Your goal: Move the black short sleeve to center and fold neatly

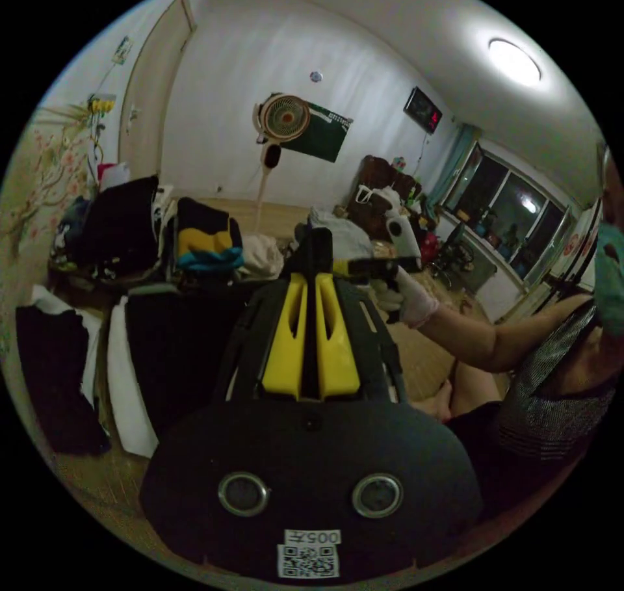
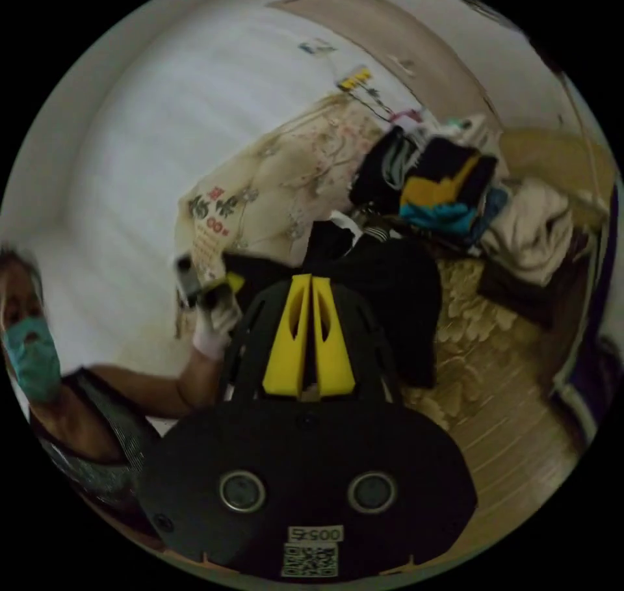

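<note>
**Both grippers raised, black garment hanging from the right one**

In the left gripper view we see the left gripper [image 1: 311, 272] with its yellow jaws pressed together; a thin strip of dark material runs up between them, but we cannot tell what it is. Beyond it, a gloved hand [image 1: 409, 302] holds the right gripper [image 1: 364, 266] at about the same height.

In the right gripper view the right gripper [image 2: 310, 280] has its jaws together, and the black shirt [image 2: 383, 292] sits just at their tips. We cannot confirm that both jaws press on it. The shirt hangs with its long axis running from the jaw tips away toward the mat [image 2: 474, 331]; which end is collar or hem we cannot tell.

A second gloved hand [image 2: 211, 321] holds the left gripper [image 2: 201, 288] to one side.

Behind, a clothes pile [image 2: 448, 194] rests near the wall. In the left gripper view a fan [image 1: 284, 118] stands by the far wall.
</note>
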